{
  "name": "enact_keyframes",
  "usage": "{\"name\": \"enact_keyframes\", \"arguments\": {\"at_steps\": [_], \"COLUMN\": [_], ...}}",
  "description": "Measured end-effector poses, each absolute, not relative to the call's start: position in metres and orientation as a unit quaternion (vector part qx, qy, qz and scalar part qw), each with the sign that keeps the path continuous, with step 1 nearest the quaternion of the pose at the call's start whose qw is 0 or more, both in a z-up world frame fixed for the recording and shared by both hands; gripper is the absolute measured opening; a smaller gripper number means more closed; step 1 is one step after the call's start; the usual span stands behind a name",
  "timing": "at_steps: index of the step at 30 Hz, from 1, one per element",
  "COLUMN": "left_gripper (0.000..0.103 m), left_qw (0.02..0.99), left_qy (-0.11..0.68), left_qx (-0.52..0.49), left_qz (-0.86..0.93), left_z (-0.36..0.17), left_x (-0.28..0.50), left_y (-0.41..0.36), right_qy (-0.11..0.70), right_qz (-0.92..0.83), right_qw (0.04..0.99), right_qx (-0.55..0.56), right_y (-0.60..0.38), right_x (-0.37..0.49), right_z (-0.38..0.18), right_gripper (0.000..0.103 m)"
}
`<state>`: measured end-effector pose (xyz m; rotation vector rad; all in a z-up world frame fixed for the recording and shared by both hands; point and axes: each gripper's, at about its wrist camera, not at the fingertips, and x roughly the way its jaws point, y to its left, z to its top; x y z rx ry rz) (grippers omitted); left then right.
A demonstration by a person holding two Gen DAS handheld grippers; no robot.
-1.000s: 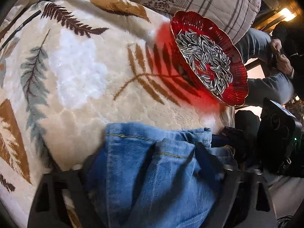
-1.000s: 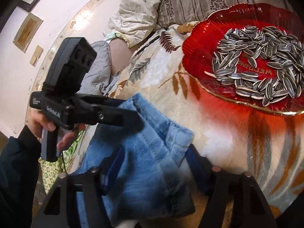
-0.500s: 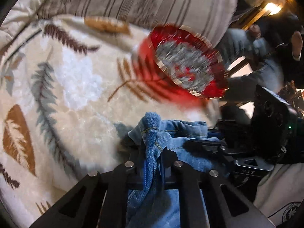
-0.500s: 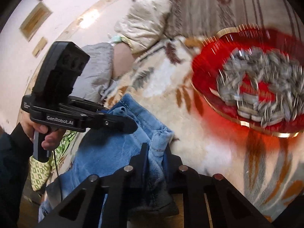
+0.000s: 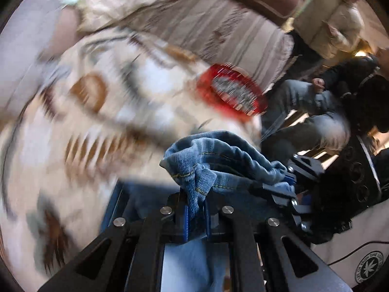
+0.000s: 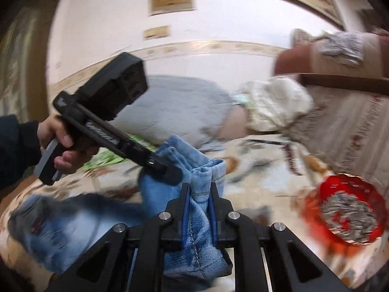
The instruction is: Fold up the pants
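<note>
left gripper (image 5: 195, 200) clamped on bunched denim hem | right gripper (image 6: 198, 200) pinching the neighbouring hem | pants (image 6: 73, 221) lifted at one end, rest trailing on patterned blanket (image 6: 262, 170) | likely raised to carry the fold over | red seed dish (image 6: 345, 210) close by

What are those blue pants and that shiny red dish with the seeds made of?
The faded blue pants look like denim: woven texture, yellow seam stitching, thick hems. The scalloped red dish of striped seeds seems to be glossy translucent glass or plastic; motion blur leaves that open.
</note>
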<state>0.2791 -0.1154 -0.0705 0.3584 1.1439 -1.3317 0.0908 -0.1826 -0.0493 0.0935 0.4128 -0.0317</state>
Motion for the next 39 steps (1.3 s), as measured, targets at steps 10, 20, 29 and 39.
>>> {"name": "enact_keyframes", "arguments": {"at_steps": [10, 20, 29, 39], "left_gripper": [0.016, 0.091, 0.098, 0.098], "left_qw": [0.65, 0.726, 0.823, 0.845], "left_qy": [0.566, 0.524, 0.448, 0.426], "left_qx": [0.097, 0.089, -0.002, -0.075], "left_qz": [-0.498, -0.436, -0.348, -0.314], "left_z": [-0.155, -0.087, -0.003, -0.022], "left_x": [0.291, 0.267, 0.198, 0.11], "left_y": [-0.045, 0.003, 0.08, 0.053], "right_qy": [0.358, 0.324, 0.245, 0.285], "right_qz": [0.088, 0.136, 0.249, 0.284], "right_qw": [0.925, 0.935, 0.937, 0.915], "right_qx": [0.094, 0.045, -0.011, -0.03], "right_y": [-0.133, -0.129, -0.134, -0.213], "right_x": [0.138, 0.109, 0.045, 0.079], "right_z": [-0.124, -0.092, -0.036, 0.002], "right_gripper": [0.015, 0.059, 0.081, 0.09]}}
